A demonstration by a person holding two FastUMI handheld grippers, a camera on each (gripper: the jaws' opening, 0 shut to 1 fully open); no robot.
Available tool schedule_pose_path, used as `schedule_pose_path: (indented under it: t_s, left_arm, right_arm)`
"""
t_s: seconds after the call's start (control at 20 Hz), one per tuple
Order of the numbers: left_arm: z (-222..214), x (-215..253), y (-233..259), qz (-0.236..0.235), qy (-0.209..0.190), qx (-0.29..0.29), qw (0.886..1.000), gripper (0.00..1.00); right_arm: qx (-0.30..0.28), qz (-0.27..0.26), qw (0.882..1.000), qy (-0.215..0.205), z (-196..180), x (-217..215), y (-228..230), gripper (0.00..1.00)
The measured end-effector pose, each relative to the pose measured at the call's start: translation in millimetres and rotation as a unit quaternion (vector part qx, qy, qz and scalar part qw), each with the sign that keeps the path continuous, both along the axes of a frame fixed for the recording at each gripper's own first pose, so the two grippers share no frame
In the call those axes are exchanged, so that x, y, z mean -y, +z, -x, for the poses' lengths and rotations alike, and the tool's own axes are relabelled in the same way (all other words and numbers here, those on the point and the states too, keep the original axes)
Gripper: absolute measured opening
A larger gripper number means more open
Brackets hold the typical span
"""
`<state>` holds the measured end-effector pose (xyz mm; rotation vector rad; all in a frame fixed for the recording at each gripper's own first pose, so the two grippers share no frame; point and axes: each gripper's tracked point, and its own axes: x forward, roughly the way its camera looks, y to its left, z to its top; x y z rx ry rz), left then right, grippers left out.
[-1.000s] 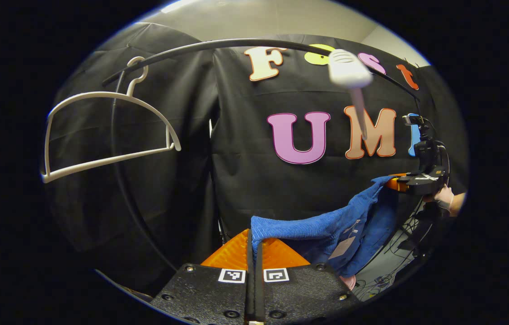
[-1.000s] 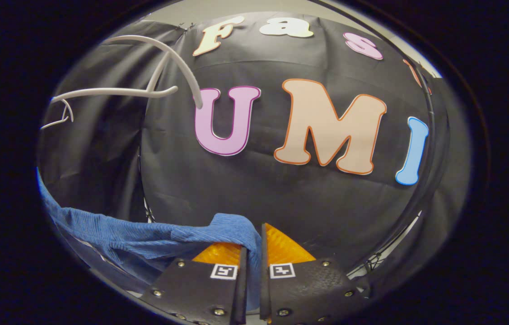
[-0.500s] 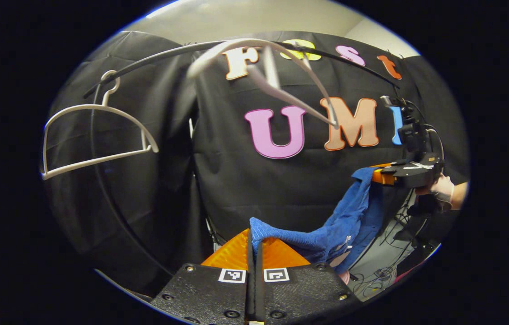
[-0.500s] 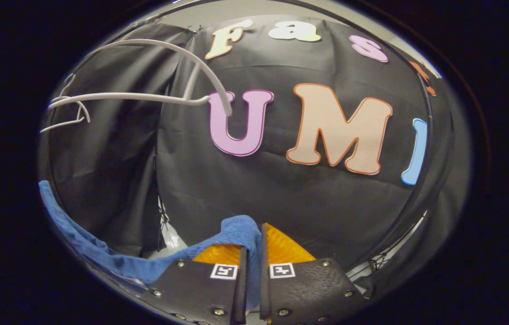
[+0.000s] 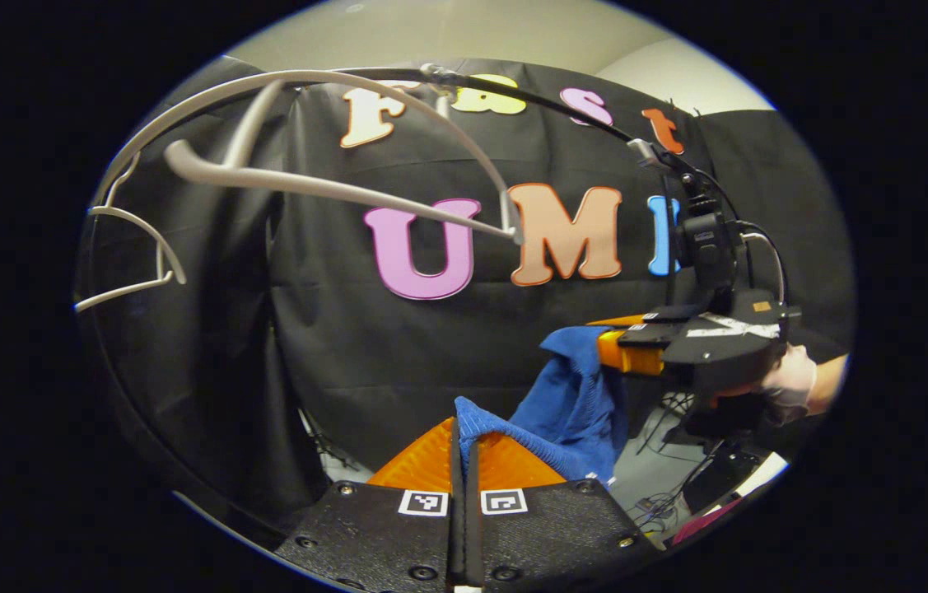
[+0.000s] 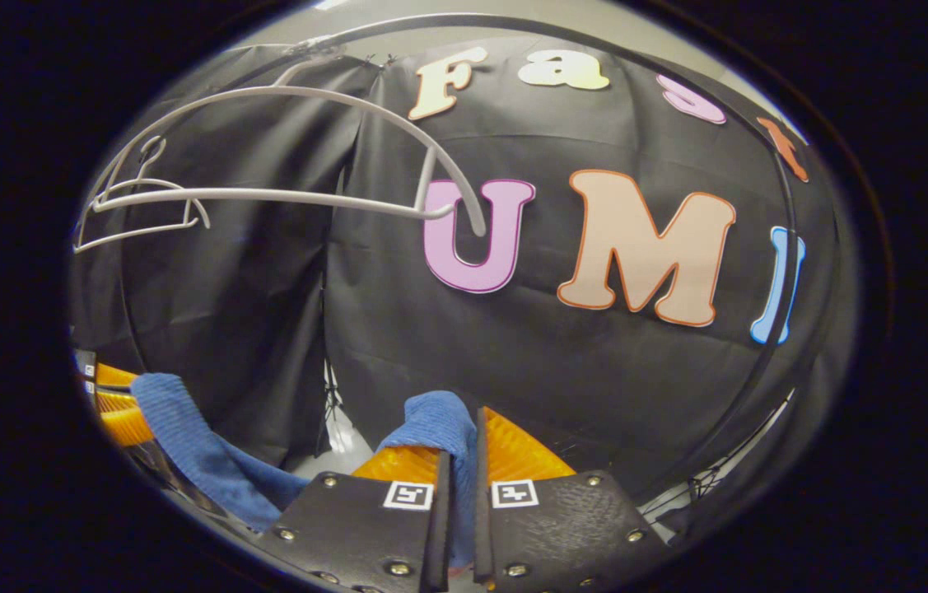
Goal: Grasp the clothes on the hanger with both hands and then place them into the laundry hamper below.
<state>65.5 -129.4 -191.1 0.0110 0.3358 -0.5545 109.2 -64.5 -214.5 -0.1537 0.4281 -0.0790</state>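
A blue garment (image 5: pixel 575 412) sags in the air between my two grippers, off the hanger. My left gripper (image 5: pixel 464 424) is shut on one edge of it in the left gripper view. The right gripper (image 5: pixel 608 350), held by a hand (image 5: pixel 793 383), pinches the other end there. In the right gripper view my right gripper (image 6: pixel 464 416) is shut on the blue garment (image 6: pixel 431 420), which droops left toward the left gripper (image 6: pixel 114 403). An empty white hanger (image 5: pixel 332 177) hangs from the black rail (image 5: pixel 562 99) above; this hanger (image 6: pixel 282 193) is up left in the right gripper view.
A second empty white hanger (image 5: pixel 138 259) hangs farther left on the rail. Black cloth walls close the back and sides. Cables and a stand (image 5: pixel 694 457) lie on the pale floor at the lower right. The hamper is out of sight.
The two grippers have come closer together, so the blue garment now sags in a deeper fold. The freed near hanger has swung round to face me broadside.
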Motion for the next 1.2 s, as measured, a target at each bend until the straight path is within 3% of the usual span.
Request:
schedule_pose_path:
  t_s: [0.25,0.6,0.85,1.2]
  left_arm:
    - [-13.9,36.9,6.7,0.017,-0.043,0.01,0.999,0.0]
    - [-47.4,56.4,3.9,0.086,-0.023,-0.017,0.996,0.01]
    - [-50.2,60.1,-9.7,0.079,-0.042,-0.031,0.996,0.01]
    - [-55.4,63.9,-64.5,0.057,-0.045,-0.082,0.994,0.01]
  right_arm:
    - [0.004,-0.006,1.0,0.008,3.8,-6.0,5.1,0.12]
    - [0.013,-0.015,1.0,-0.014,4.0,5.3,15.5,0.14]
    - [-0.003,-0.018,0.999,-0.027,7.3,11.4,4.0,0.13]
    - [-0.051,-0.041,0.997,-0.047,22.5,8.9,-47.0,0.12]
